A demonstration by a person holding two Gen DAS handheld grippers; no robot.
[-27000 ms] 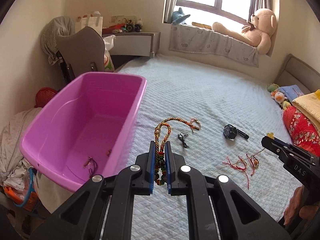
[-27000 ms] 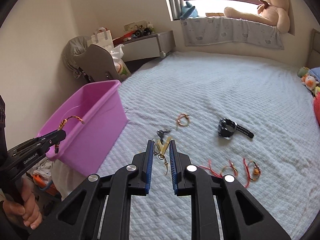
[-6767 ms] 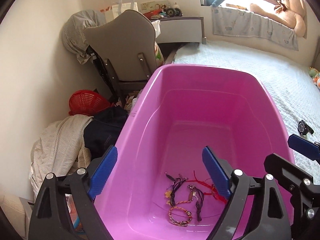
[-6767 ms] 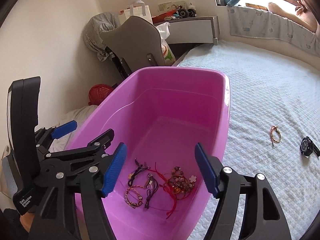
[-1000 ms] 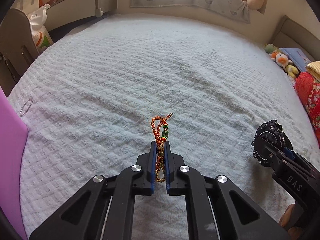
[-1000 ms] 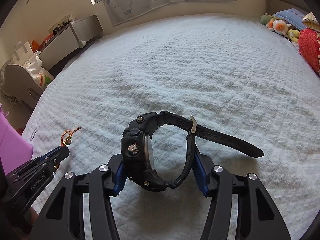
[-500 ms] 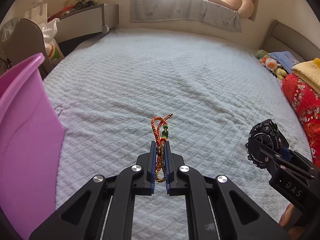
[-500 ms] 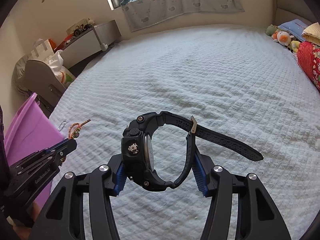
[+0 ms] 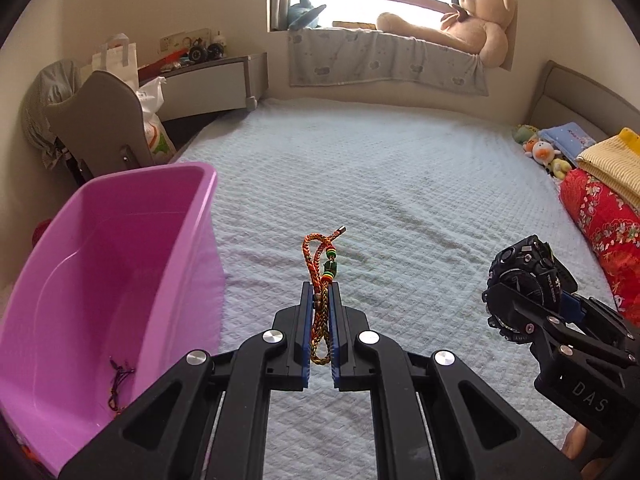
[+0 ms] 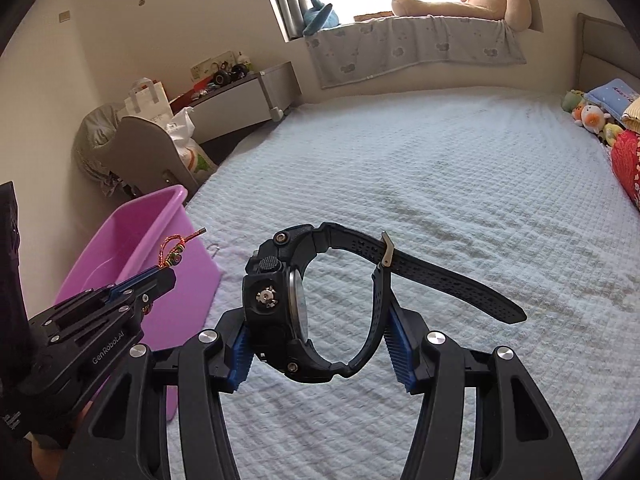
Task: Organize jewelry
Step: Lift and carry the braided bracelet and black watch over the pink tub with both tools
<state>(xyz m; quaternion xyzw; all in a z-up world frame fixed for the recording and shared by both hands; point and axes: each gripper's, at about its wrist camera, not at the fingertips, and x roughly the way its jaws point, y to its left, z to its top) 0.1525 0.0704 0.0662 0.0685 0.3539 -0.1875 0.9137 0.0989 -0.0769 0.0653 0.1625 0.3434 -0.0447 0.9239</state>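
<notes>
My left gripper is shut on an orange braided bracelet with green beads, held above the bed just right of the pink tub. It also shows in the right wrist view with the bracelet sticking out. My right gripper is shut on a black wristwatch, its strap pointing right. The watch also shows at the right of the left wrist view. A dark string bracelet lies in the tub.
The white quilted bed stretches ahead. A grey chair and a side desk stand behind the tub. A teddy bear sits on the window sill. A red pillow and small plush toys lie at the right.
Both grippers have risen and swung left with their loads. The pink tub has come much further into view at the left.
</notes>
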